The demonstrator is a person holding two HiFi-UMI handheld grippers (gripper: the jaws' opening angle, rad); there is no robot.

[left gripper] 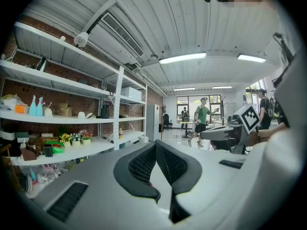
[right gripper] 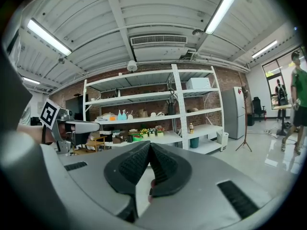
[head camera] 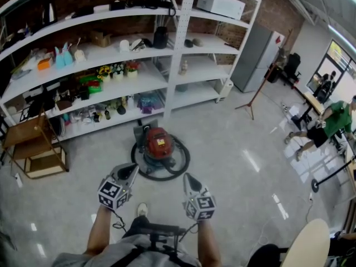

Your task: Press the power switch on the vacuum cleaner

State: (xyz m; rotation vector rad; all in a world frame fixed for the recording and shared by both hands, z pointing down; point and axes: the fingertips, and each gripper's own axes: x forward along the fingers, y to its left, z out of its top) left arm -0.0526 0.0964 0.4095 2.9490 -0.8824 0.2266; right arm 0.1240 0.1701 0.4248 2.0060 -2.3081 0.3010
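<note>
The floor [head camera: 233, 143] shone glossy and smooth, the vacuum cleaner [head camera: 159, 142] had a shiny red plastic shell, and the shelving [head camera: 180, 43] was white-painted metal.

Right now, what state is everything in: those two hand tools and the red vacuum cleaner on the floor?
Left gripper: fingers together, holding nothing.
Right gripper: fingers together, holding nothing.
Vacuum cleaner: upright on the floor, hose looped around it, untouched.

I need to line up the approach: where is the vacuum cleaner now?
Head view, centre: the vacuum cleaner sits on the floor ahead of the left gripper and right gripper, before the white shelving.
</note>
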